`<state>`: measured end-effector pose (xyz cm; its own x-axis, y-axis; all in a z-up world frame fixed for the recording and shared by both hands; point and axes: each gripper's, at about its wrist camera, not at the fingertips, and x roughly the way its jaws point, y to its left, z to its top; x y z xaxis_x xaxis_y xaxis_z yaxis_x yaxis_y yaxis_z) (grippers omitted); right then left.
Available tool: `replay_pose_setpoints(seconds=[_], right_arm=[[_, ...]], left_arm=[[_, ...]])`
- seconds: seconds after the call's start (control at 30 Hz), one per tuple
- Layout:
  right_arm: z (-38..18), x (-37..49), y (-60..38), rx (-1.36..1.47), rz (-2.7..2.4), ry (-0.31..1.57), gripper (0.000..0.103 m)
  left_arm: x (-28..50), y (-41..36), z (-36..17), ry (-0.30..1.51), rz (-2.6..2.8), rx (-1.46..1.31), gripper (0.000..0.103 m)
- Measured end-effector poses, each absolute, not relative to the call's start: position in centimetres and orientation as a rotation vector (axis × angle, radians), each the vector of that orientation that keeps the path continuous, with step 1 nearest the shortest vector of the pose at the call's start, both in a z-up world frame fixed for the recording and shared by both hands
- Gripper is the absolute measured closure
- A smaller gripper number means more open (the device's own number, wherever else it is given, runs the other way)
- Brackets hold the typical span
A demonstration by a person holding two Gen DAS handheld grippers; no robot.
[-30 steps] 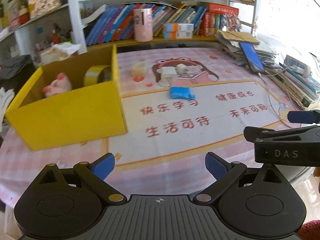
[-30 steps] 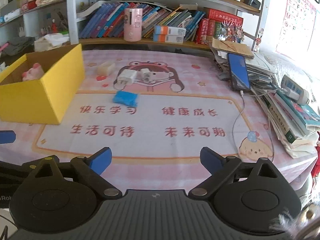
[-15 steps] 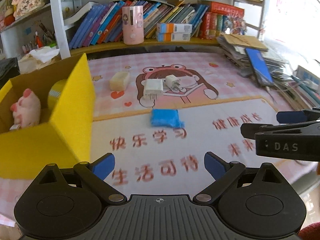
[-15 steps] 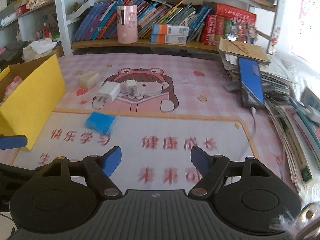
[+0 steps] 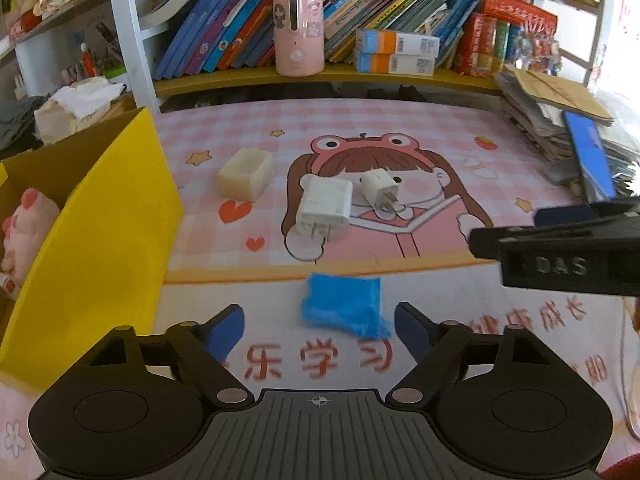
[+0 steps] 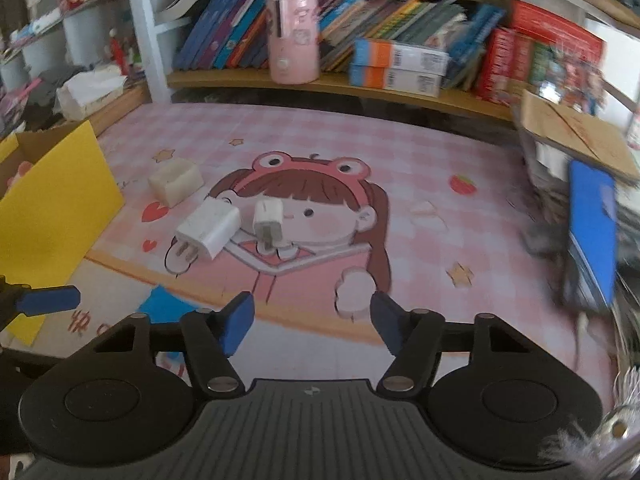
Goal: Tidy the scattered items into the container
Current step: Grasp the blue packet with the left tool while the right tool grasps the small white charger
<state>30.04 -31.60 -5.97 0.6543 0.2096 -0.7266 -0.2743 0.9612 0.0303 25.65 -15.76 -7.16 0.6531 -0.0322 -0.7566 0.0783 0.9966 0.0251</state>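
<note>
A blue cloth (image 5: pixel 344 310) lies on the mat just ahead of my left gripper (image 5: pixel 319 330); the jaws are closing, and the pads do not touch it. Beyond it lie a large white charger (image 5: pixel 325 207), a small white plug (image 5: pixel 379 189) and a cream block (image 5: pixel 247 174). The yellow box (image 5: pixel 104 236) at the left holds a pink plush toy (image 5: pixel 24 228). My right gripper (image 6: pixel 311 322) hovers over the mat with nothing between its closing jaws. Ahead of it to the left are the small plug (image 6: pixel 269 224), the charger (image 6: pixel 208 229) and the cream block (image 6: pixel 175 181).
A bookshelf (image 5: pixel 320 76) with a pink canister (image 5: pixel 298 30) runs along the far edge. Stacked papers and a blue phone (image 6: pixel 592 224) crowd the right side. The other gripper's black arm (image 5: pixel 560 256) reaches in from the right of the left wrist view.
Both grippers have moved forward over the mat toward the scattered items, and both pairs of jaws have narrowed. The blue cloth now sits just ahead of the left gripper's fingers.
</note>
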Motion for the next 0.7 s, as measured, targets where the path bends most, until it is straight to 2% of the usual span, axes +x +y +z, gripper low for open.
replay_pose_setpoints(seconds=[0.4, 0.57, 0.7], right_arm=[[-7.9, 37.1, -28.4, -0.116, 0.391, 0.815, 0.049], [-8.9, 39.3, -27.5, -0.135, 0.413, 0.837, 0.051], [-9.6, 40.6, -27.0, -0.147, 0.437, 0.854, 0.057]], left_arm=[[29.4, -16.1, -9.3, 0.938, -0.050, 0.002, 0.047], [30.0, -16.1, -9.7, 0.950, -0.060, -0.028, 0.048], [30.0, -16.4, -9.8, 0.941, -0.055, -0.022, 0.049]])
